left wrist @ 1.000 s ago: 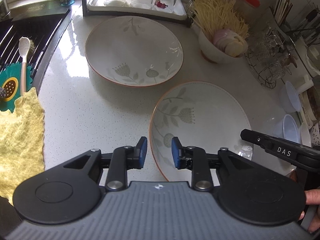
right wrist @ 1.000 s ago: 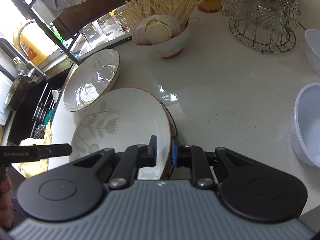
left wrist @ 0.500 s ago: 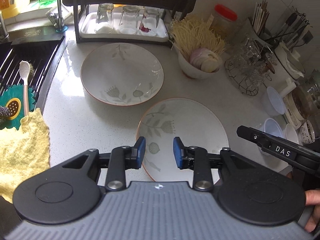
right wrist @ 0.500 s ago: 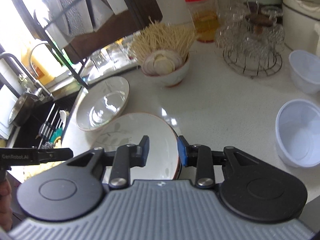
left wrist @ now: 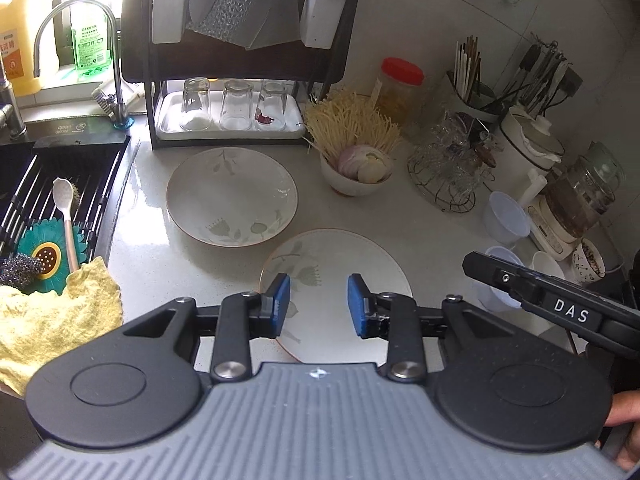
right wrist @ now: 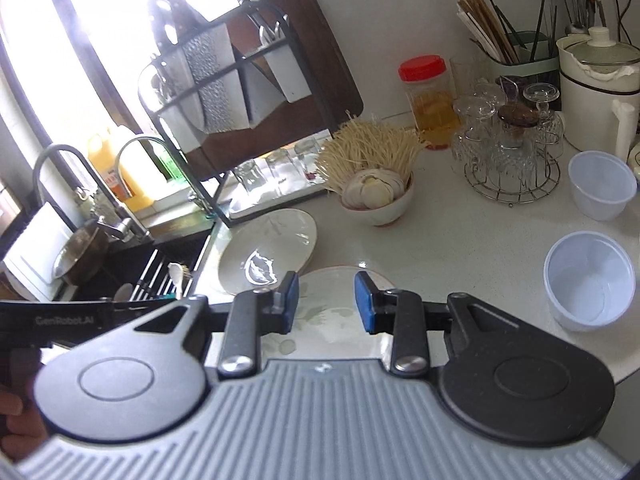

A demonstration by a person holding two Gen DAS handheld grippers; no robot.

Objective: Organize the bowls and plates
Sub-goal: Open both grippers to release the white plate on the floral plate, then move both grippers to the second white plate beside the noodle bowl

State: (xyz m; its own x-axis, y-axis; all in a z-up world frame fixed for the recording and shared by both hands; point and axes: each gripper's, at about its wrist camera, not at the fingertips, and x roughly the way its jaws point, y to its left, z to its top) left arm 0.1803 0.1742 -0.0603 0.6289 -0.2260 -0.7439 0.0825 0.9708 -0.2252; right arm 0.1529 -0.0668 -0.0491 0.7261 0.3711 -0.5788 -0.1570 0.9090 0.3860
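Both grippers hang above the counter (left wrist: 432, 240), empty. The left gripper (left wrist: 319, 306) and right gripper (right wrist: 326, 302) have jaws parted, gripping nothing. The near plate (left wrist: 344, 256) lies flat beside the far plate (left wrist: 232, 196), probably awaiting stacking.

Glazed, glossy ceramic on the near plate (left wrist: 352, 256) and far plate (left wrist: 232, 196), over a polished speckled stone countertop (left wrist: 420, 220). Clear glass tumblers (left wrist: 236, 106) on a dark metal rack (left wrist: 240, 60); chrome faucet (left wrist: 80, 24), thin wire stand (right wrist: 512, 184). Nubby yellow cloth (left wrist: 52, 312); translucent, matt plastic cups (right wrist: 590, 280).
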